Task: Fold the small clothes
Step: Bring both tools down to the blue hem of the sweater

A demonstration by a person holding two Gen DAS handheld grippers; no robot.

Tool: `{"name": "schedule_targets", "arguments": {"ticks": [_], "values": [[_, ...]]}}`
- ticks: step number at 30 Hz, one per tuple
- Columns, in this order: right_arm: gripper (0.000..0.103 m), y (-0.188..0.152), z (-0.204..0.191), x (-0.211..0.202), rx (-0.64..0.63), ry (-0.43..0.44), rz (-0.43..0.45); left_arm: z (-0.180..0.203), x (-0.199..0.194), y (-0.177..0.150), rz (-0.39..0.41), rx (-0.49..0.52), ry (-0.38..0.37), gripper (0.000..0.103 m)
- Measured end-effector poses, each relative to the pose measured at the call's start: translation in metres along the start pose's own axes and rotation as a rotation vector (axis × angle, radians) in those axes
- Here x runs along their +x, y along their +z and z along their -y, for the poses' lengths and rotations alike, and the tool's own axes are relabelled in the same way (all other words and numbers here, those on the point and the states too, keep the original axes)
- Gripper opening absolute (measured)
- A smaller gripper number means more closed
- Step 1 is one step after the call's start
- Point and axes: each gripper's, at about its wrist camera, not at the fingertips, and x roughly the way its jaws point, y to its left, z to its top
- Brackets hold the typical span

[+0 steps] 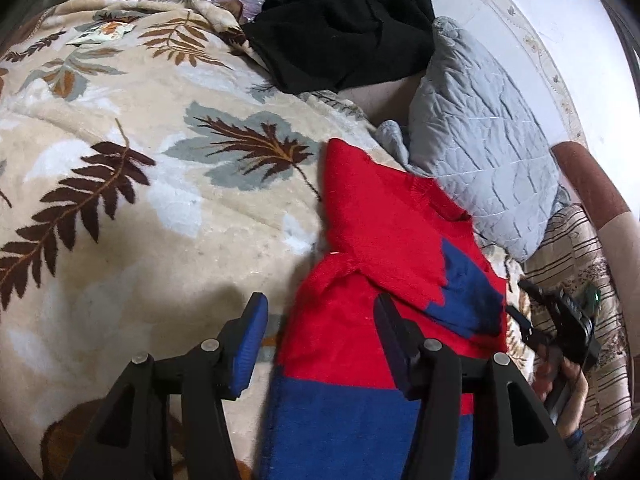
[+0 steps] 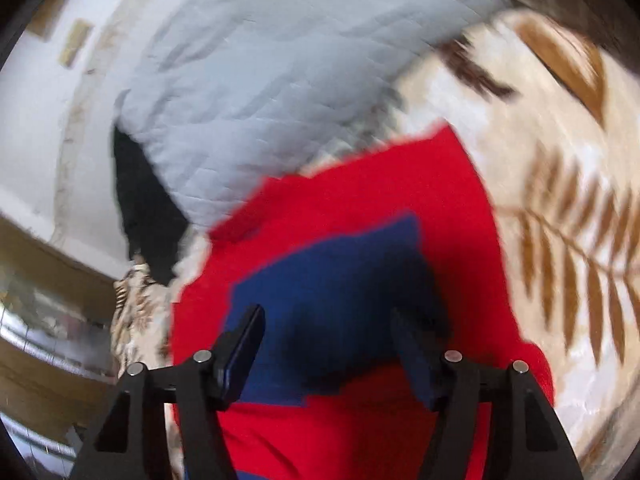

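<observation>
A: Where's the sweater (image 1: 384, 240)?
B: One, red and blue, lower centre-right in the left view, on the leaf blanket (image 1: 140, 200). Its right edge runs close to the one grey pillow (image 1: 480, 152).
A: Free room?
B: Bare blanket across the left half. One black garment (image 1: 344, 28) top centre.
A: Grippers?
B: Left gripper (image 1: 320, 312) spread, nothing pinched. Right gripper (image 2: 328, 320) spread above the blue patch, blurred.
</observation>
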Motion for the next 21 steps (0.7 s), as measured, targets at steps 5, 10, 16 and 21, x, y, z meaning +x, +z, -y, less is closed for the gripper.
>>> {"name": "schedule_targets", "arguments": {"ticks": [5, 10, 16, 21], "values": [[0.071, 0.015, 0.021, 0.031, 0.031, -0.086, -0.068, -0.003, 0.002, 0.0, -0.014, -0.007, 0.011, 0.056], [0.073, 0.005, -0.012, 0.009, -0.079, 0.044, 0.026, -0.001, 0.002, 0.002, -0.018, -0.015, -0.019, 0.056], [0.075, -0.003, 0.0, 0.014, -0.019, 0.074, -0.025, -0.003, 0.008, -0.001, -0.023, -0.001, 0.017, 0.056], [0.075, -0.049, -0.02, -0.059, -0.178, 0.076, 0.01, -0.001, 0.004, -0.008, -0.006, 0.019, 0.033, 0.056]]}}
